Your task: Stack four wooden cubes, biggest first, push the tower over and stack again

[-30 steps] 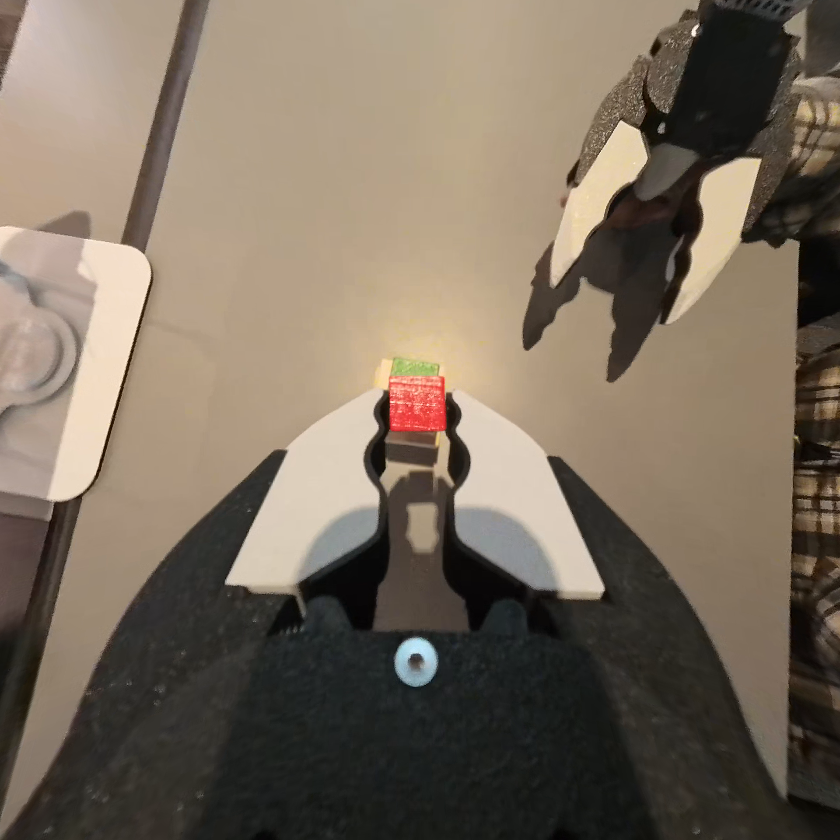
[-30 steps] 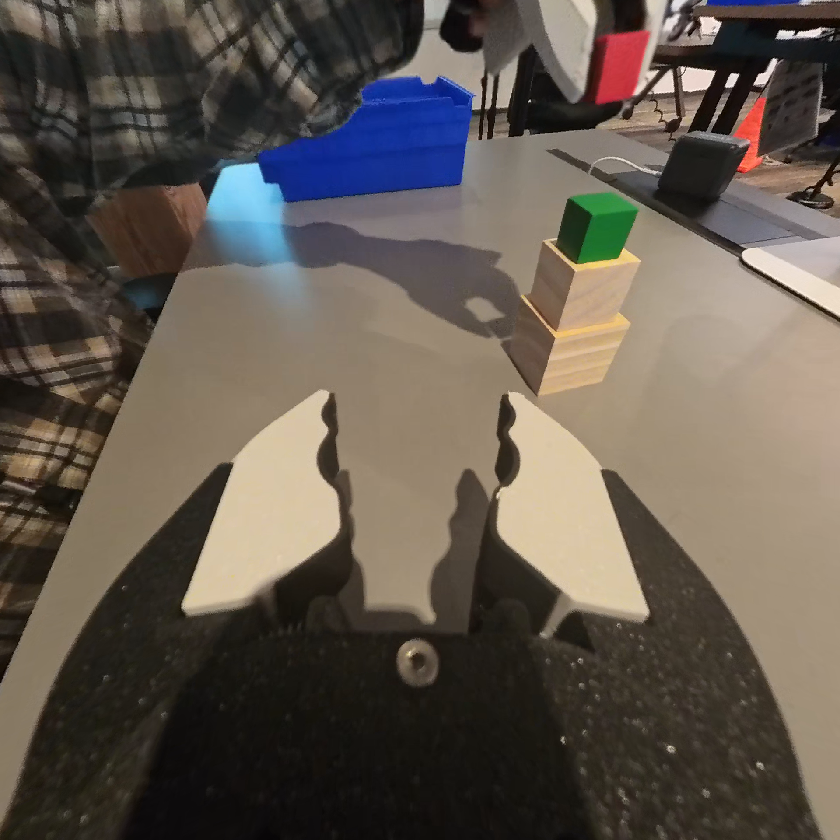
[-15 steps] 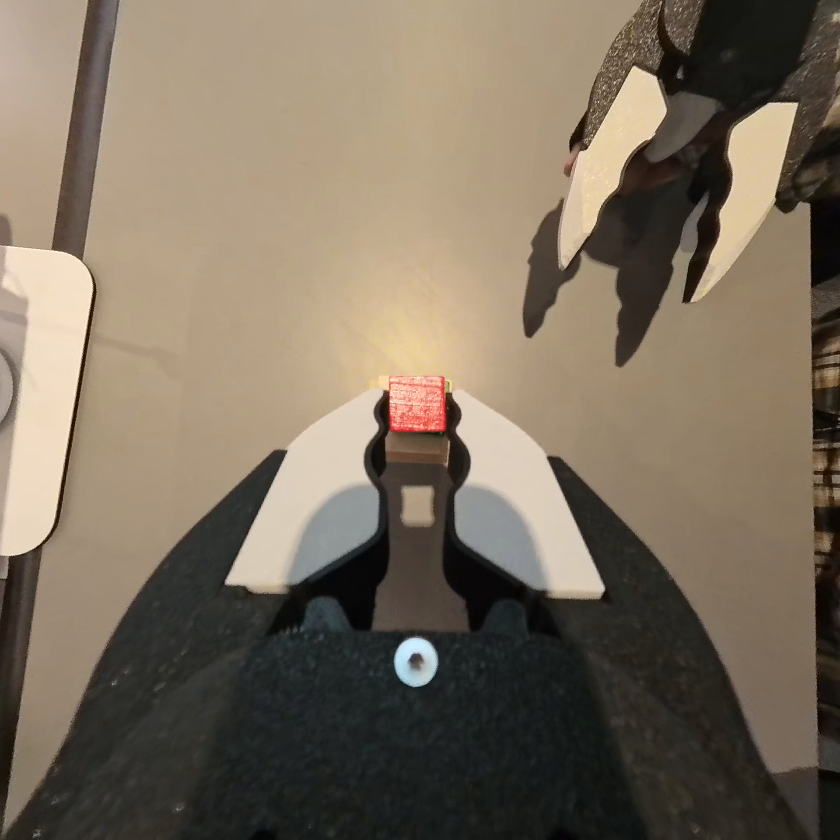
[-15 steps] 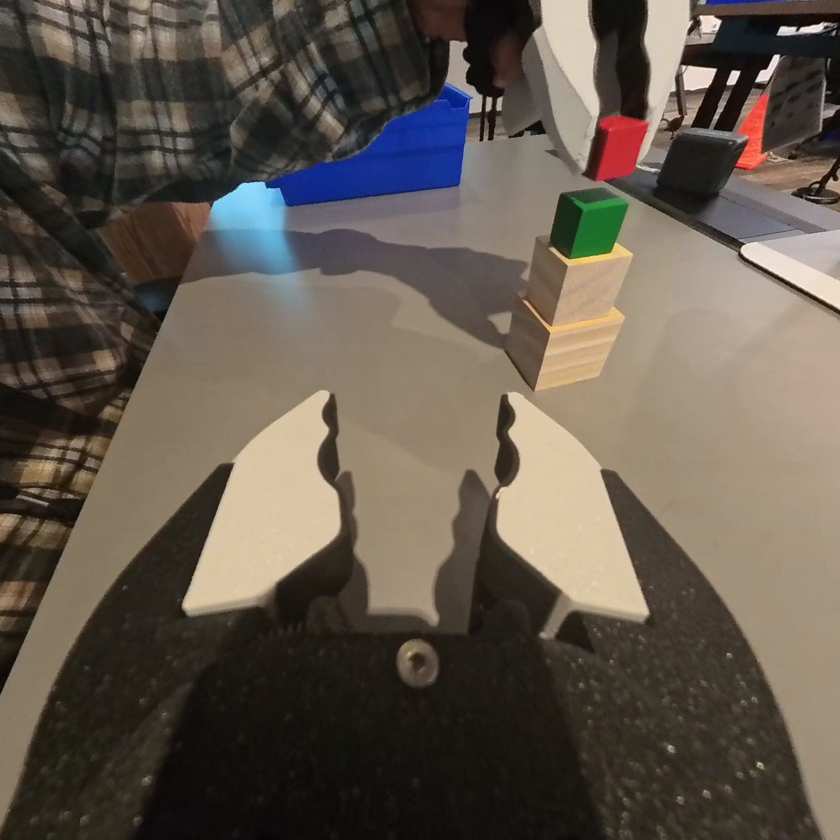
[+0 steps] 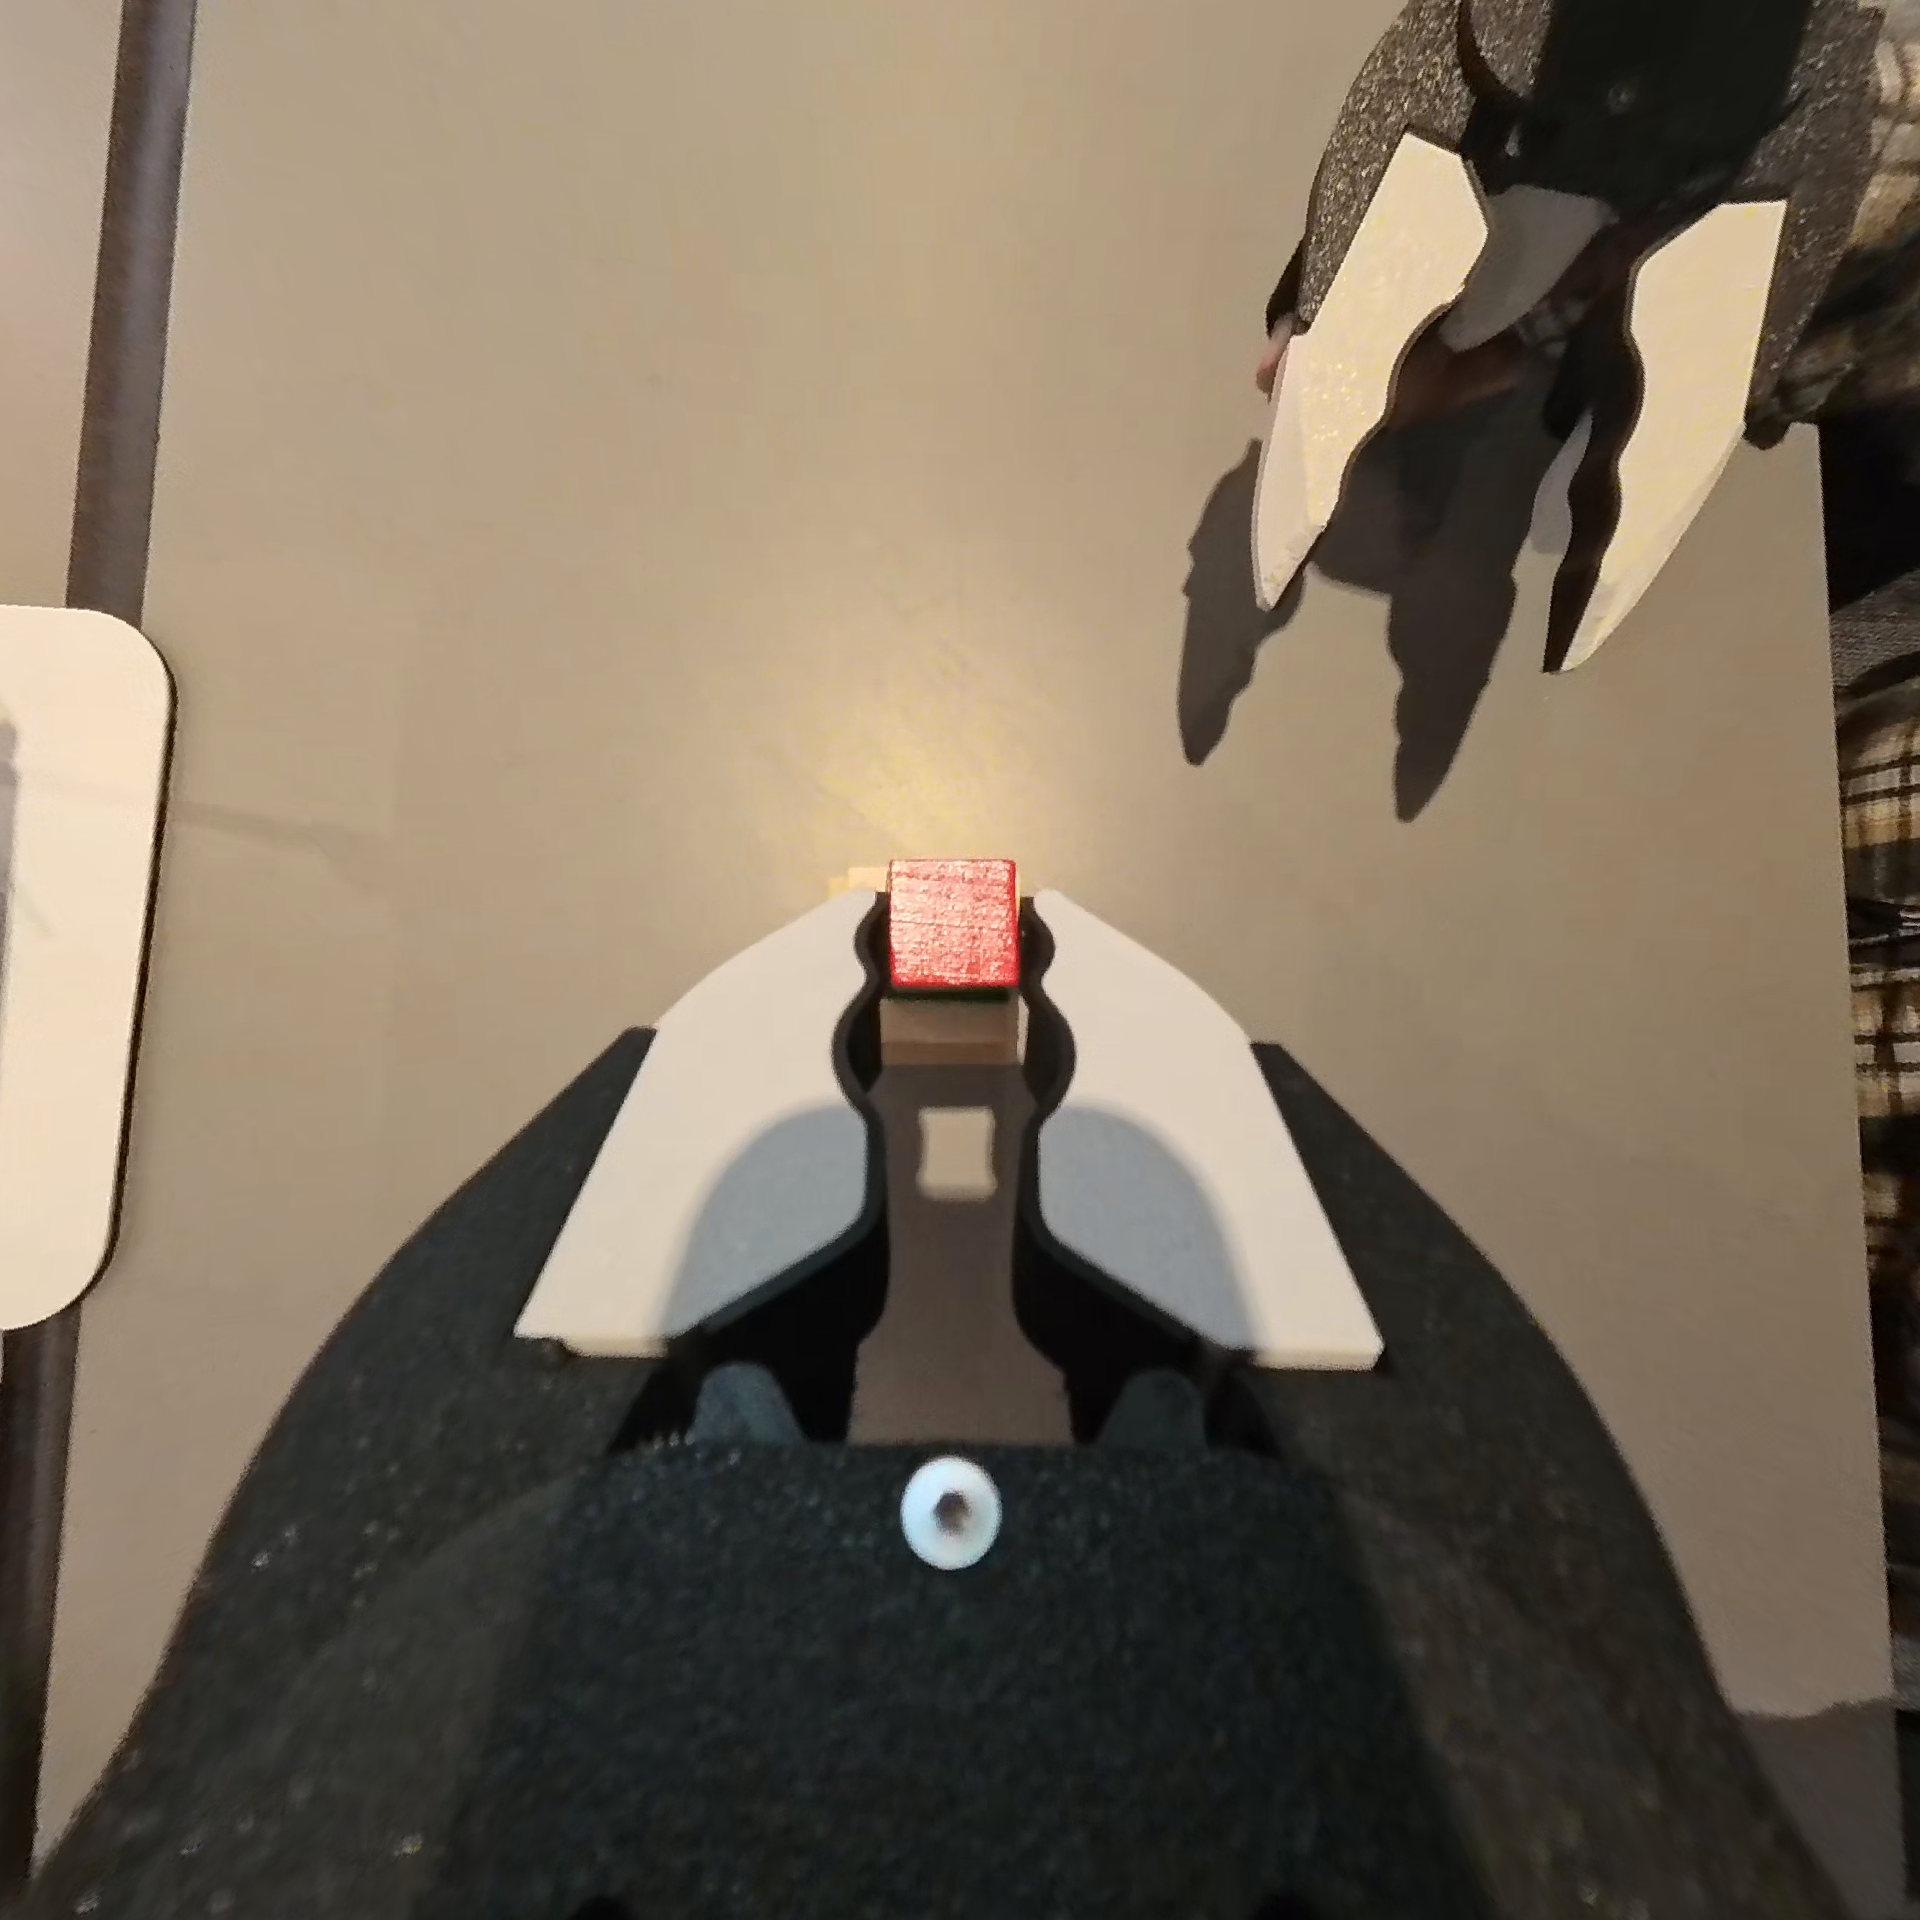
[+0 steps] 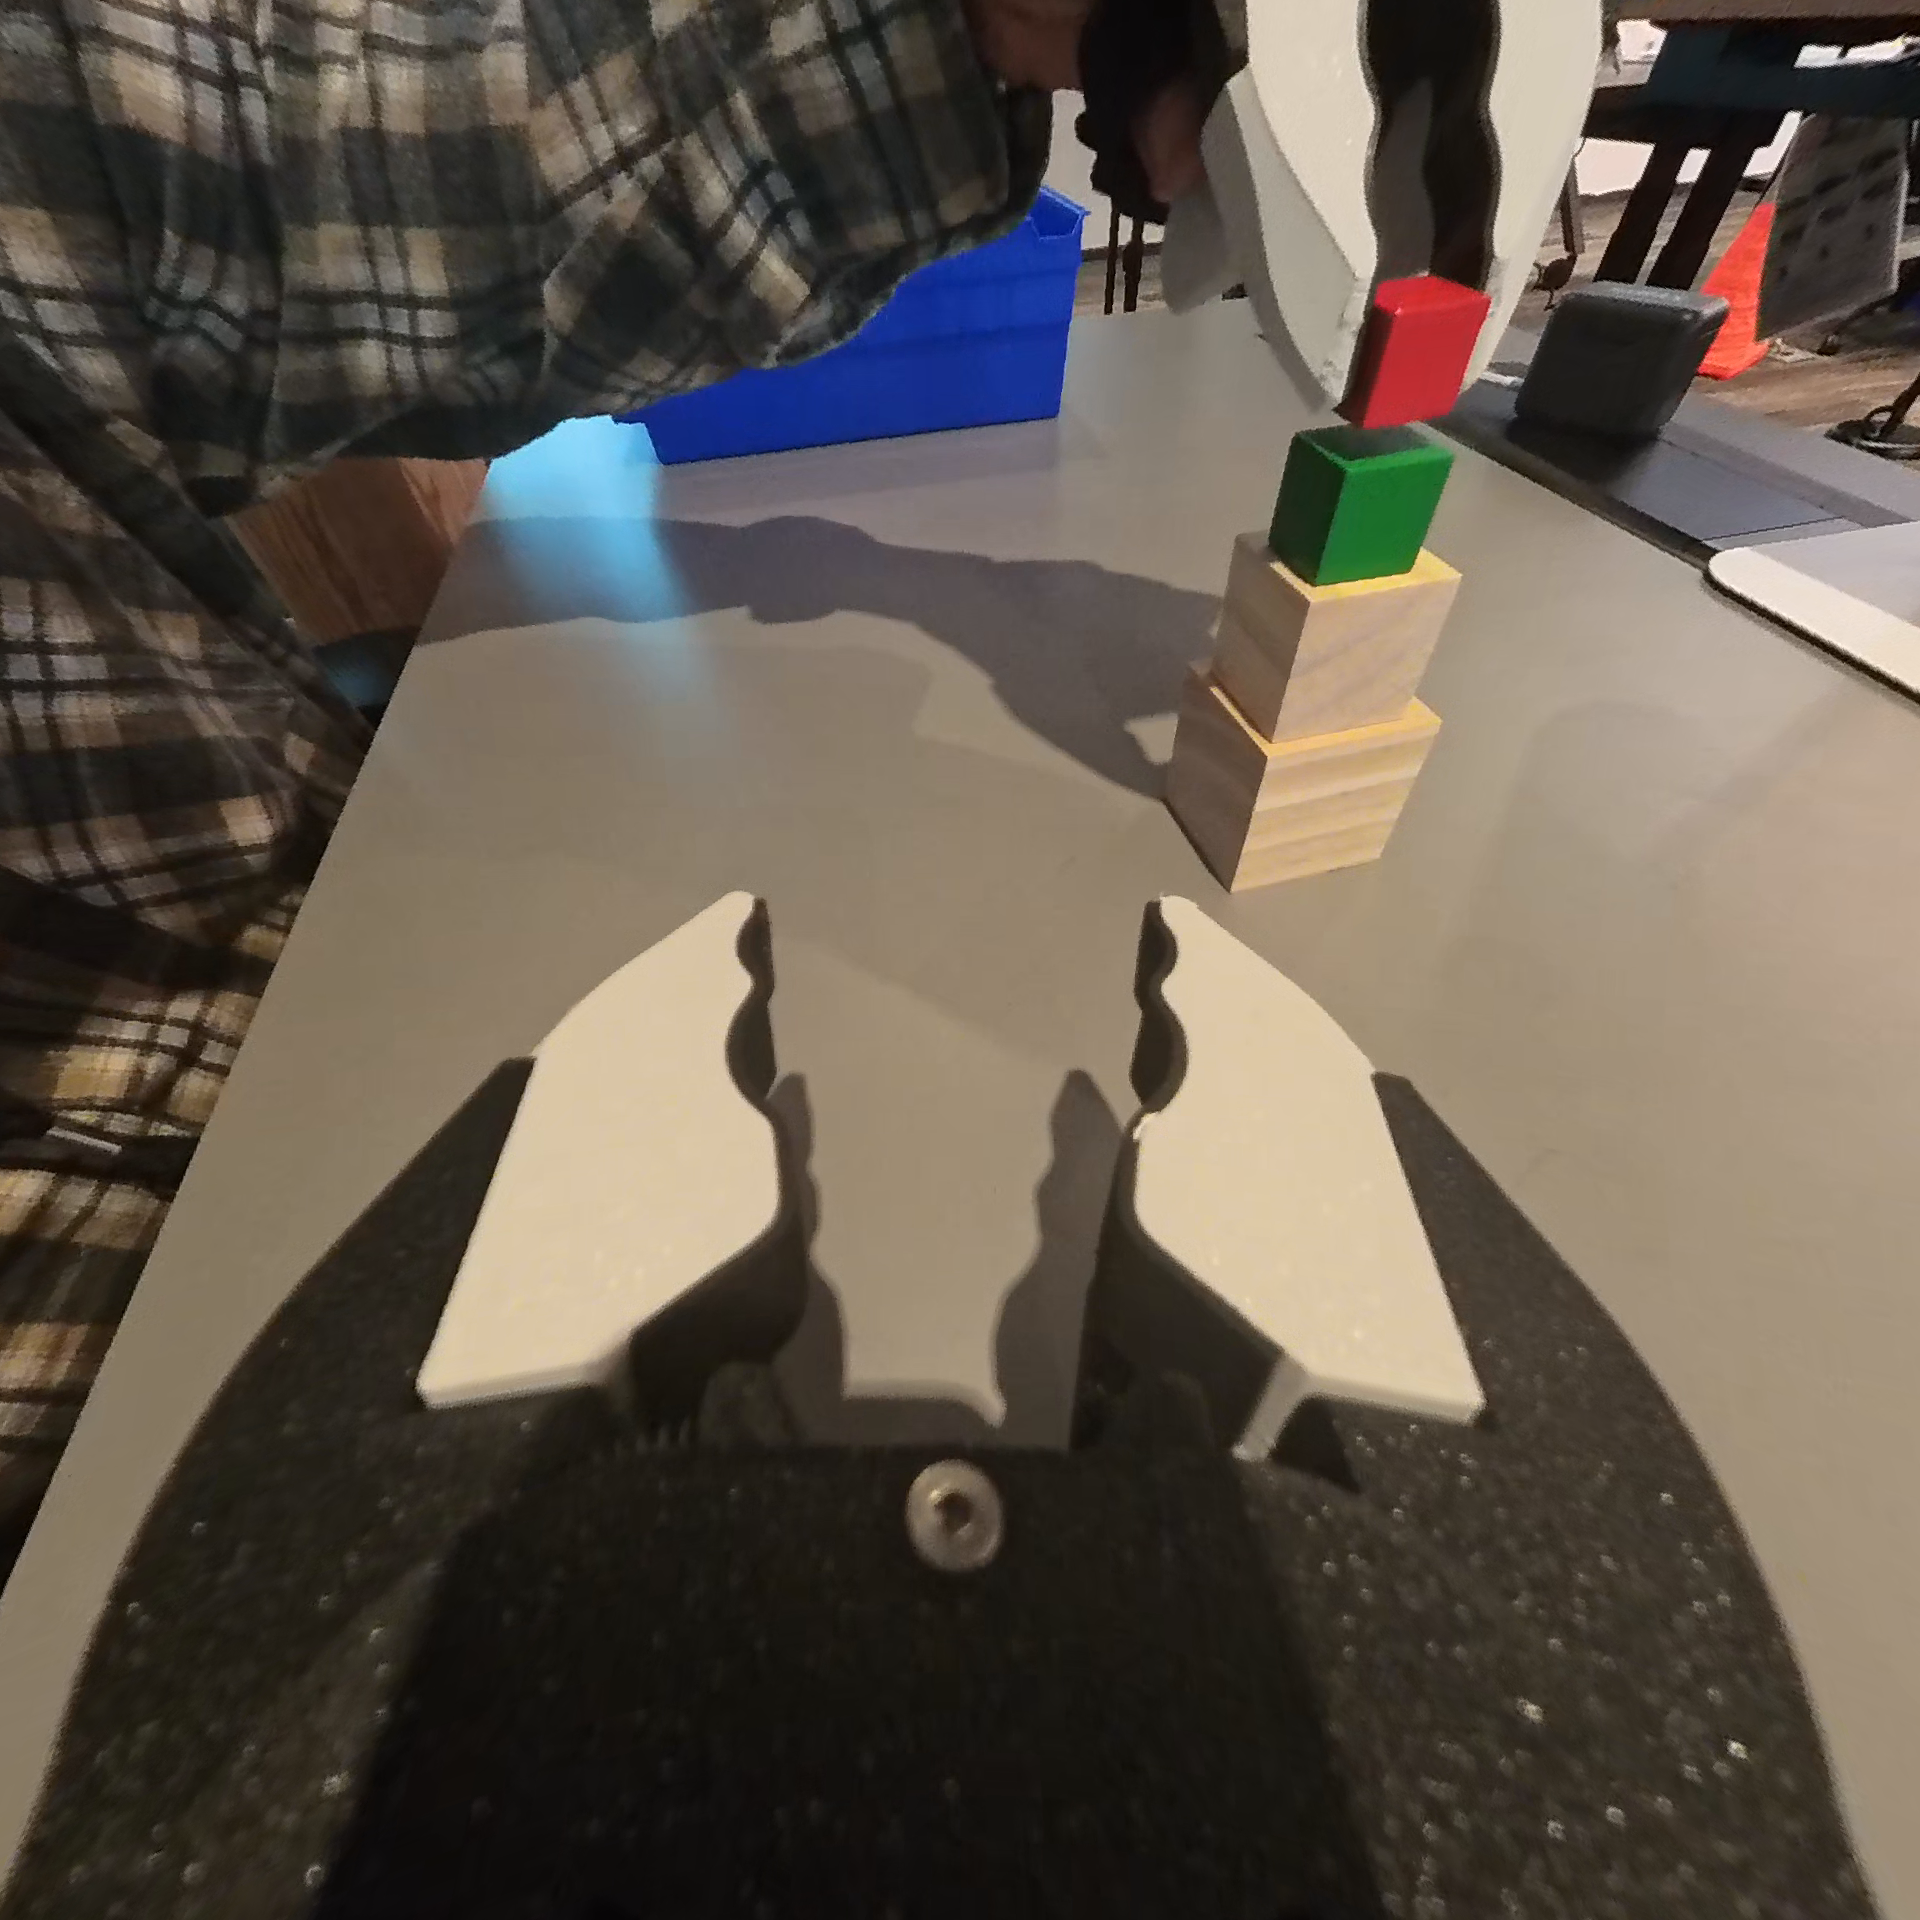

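Left hand-held gripper (image 5: 954, 906): clamped on red cube (image 5: 952, 923), just above green cube (image 6: 1359, 503) topping two-block wooden stack (image 6: 1311, 727), desk (image 6: 935, 727) at two o'clock. Right hand-held gripper (image 6: 956, 925): spread wide, empty.

Stack of three cubes (image 6: 1317, 665) on table (image 6: 727, 790), largest lowest. Fourth cube (image 6: 1415, 351) directly above stack, apart from it, between fingers of left gripper (image 5: 954, 906). Bin (image 6: 914, 364) at stack's 10 o'clock, rear of table. Right gripper (image 6: 954, 920) at stack's 7 o'clock.
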`<state>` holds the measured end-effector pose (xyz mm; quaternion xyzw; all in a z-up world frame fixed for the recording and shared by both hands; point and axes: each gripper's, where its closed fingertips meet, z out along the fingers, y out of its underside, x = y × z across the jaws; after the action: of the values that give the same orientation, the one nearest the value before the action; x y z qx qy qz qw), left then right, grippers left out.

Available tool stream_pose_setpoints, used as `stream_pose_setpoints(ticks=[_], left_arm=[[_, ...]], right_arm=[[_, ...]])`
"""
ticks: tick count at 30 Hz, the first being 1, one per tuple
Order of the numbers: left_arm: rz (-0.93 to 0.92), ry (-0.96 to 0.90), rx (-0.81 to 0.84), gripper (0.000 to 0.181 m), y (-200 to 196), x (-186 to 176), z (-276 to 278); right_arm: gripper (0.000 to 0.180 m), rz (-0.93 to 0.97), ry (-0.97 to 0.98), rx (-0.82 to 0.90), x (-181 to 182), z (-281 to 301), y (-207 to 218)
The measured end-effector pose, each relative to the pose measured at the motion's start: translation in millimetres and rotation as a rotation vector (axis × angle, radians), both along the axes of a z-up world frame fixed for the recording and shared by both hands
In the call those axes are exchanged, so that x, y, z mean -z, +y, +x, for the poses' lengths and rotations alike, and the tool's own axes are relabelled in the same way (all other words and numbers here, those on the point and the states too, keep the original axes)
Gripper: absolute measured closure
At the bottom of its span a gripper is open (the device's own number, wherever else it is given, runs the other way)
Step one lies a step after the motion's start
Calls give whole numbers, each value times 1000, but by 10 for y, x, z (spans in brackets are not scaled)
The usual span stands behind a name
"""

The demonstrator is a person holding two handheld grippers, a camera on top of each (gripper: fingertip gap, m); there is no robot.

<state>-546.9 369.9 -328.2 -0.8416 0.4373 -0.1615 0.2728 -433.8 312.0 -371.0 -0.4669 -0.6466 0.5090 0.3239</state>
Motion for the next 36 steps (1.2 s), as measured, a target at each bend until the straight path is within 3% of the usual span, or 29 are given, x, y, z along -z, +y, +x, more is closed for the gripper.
stream_pose_setpoints(ticks=[36], left_arm=[[-5, -14, 0, 158, 19, 46, 14]], right_arm=[[113, -1, -3, -5, -10, 3, -18]])
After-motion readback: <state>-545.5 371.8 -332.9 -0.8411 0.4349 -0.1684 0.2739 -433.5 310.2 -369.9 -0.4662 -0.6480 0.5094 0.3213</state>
